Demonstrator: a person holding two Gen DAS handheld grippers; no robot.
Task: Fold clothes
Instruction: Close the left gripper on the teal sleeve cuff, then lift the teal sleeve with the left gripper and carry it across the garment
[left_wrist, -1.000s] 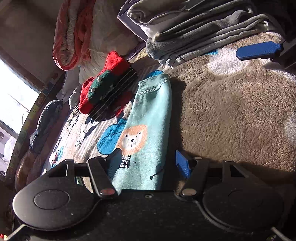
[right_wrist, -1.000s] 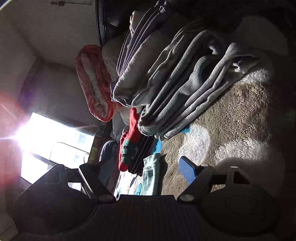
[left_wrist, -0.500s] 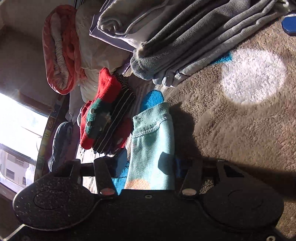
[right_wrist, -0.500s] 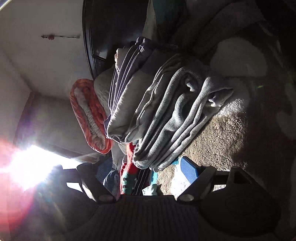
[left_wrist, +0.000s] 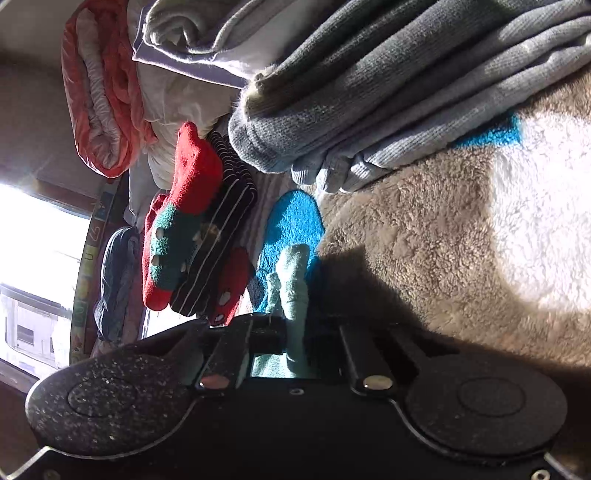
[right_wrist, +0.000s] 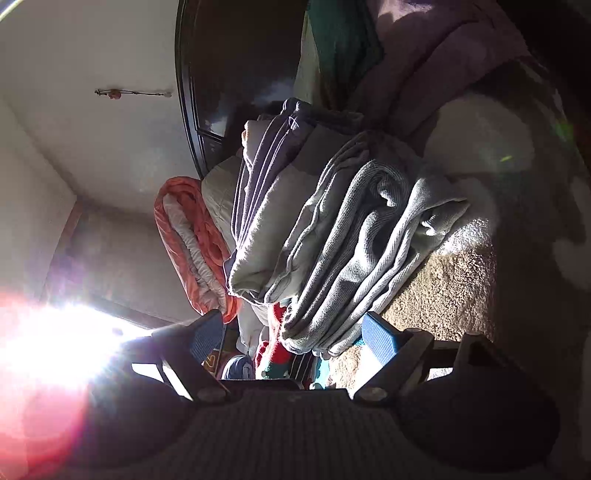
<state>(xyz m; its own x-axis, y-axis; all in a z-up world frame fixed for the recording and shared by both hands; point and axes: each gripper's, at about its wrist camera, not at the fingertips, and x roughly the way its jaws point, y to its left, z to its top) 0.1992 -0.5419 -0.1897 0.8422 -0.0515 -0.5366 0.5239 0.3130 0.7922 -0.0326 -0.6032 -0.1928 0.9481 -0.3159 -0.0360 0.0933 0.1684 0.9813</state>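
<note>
The pale mint-green knit garment (left_wrist: 293, 291) is pinched between the jaws of the left gripper (left_wrist: 291, 332), bunched into a narrow upright ridge that runs straight ahead from the jaws, its long axis in line with the fingers. Its free end reaches over the bright blue patch (left_wrist: 291, 225) of the tan fluffy blanket (left_wrist: 417, 236) on which everything lies, so the cloth sits directly ahead of and inside the left gripper, not off to a side. The fabric looks soft and thin, gathered into folds; only a short stretch shows past the jaws and a flatter bit shows beneath them, so how much of it is already folded I cannot tell

The left gripper is clearly the nearer one. The right gripper (right_wrist: 295, 338) stands wide with nothing between its blue pads (right_wrist: 378, 341), aimed higher, at the stack of folded grey ribbed knitwear (right_wrist: 354, 254), and the mint garment barely peeks at the bottom of its view

Just left of the mint garment lies a pile of red and green fuzzy socks on a dark striped piece (left_wrist: 192, 229). Beyond, toward the far edge of the blanket, the grey knitwear (left_wrist: 388, 96) overhangs, with a rolled orange quilt (left_wrist: 99, 92) beside a bright window (left_wrist: 33, 266). My judgement: any coming lift or lay-over follows that forward axis
</note>
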